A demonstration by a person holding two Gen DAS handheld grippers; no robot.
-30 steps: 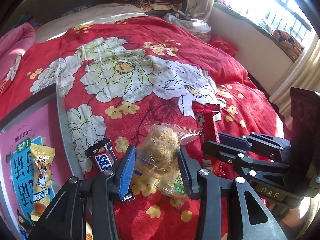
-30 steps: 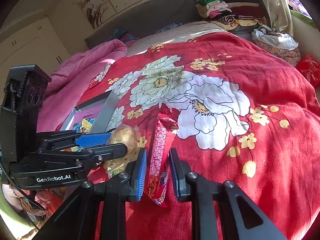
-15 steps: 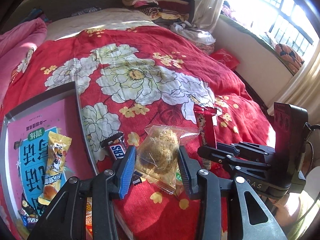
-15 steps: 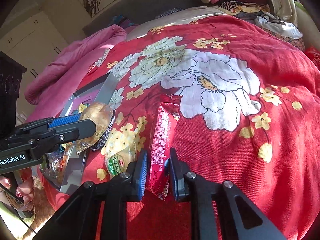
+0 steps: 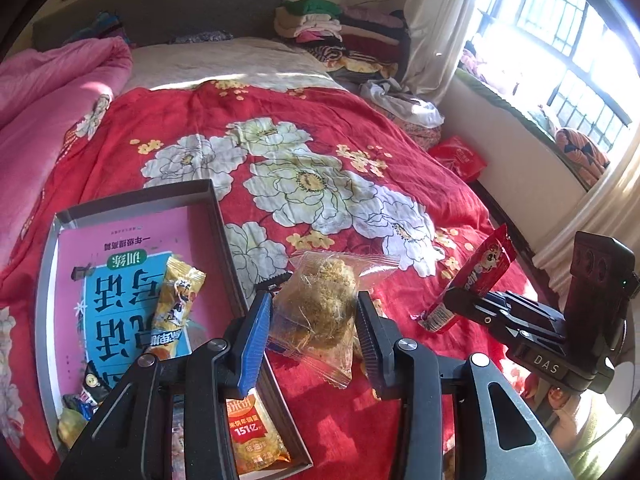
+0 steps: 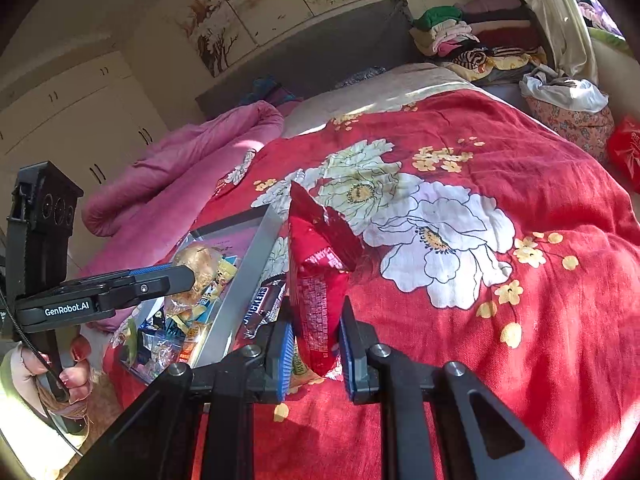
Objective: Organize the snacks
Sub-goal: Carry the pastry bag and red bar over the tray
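Note:
My left gripper (image 5: 312,332) is shut on a clear packet with a brown floss cake (image 5: 320,312), held above the red bedspread beside the grey snack box (image 5: 218,216). The cake packet also shows in the right wrist view (image 6: 200,268), over the box (image 6: 256,252). My right gripper (image 6: 314,344) is shut on a long red snack packet (image 6: 320,280), lifted off the bed; it shows in the left wrist view (image 5: 472,280). A Snickers bar (image 6: 264,304) lies on the bedspread by the box wall.
The box holds a yellow snack packet (image 5: 176,304), an orange packet (image 5: 252,436) and several small sweets (image 6: 168,340). A green-labelled packet (image 6: 300,368) lies under my right gripper. Pink duvet (image 5: 48,92) lies left, folded clothes (image 5: 336,36) at the headboard, window right.
Both grippers rose with their packets. The left one swung toward the box, which is more fully in view. The red packet left the bedspread and tilted upward.

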